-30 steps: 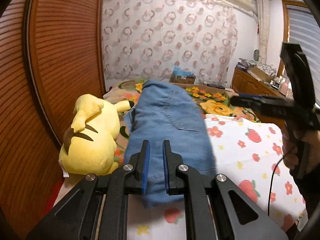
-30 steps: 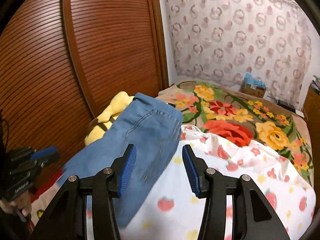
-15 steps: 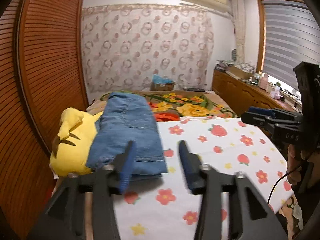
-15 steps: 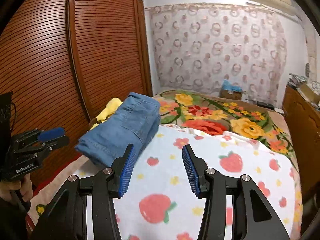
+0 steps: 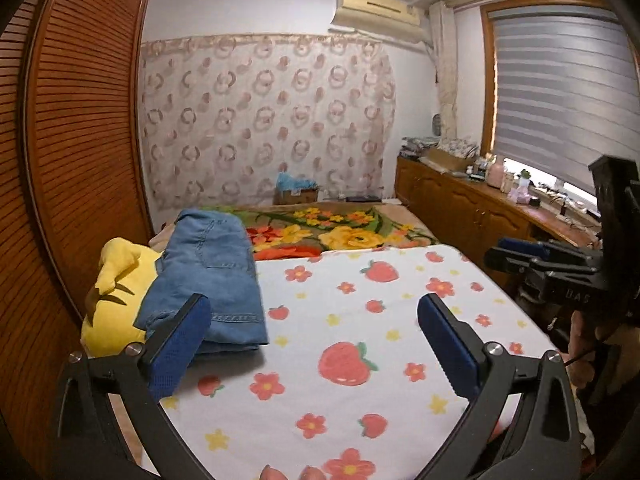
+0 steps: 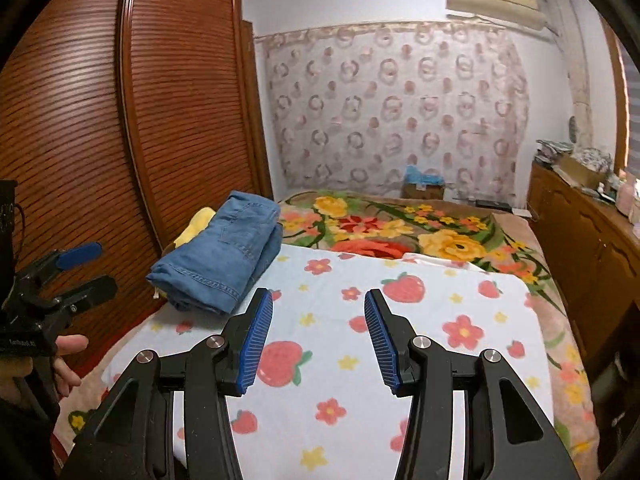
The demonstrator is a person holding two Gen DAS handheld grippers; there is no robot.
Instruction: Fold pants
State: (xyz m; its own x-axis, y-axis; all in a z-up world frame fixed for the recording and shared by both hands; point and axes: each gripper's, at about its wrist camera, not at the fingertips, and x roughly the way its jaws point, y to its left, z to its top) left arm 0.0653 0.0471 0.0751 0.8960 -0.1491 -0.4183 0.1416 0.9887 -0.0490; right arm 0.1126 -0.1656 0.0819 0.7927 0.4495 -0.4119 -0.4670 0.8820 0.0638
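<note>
Pants (image 5: 208, 276) lie folded at the left edge of the bed, centre left of the frame, partly on the strawberry blanket (image 5: 360, 320) and against a yellow plush toy (image 5: 114, 292). Left tongs (image 5: 314, 344) are opening wide, nothing between them. Right tongs (image 6: 318, 344) stand half open (empty), above the blanket.

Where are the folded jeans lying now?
The folded jeans lie at the left edge of the strawberry blanket, partly on the yellow plush toy, close to the wooden wardrobe doors.
</note>
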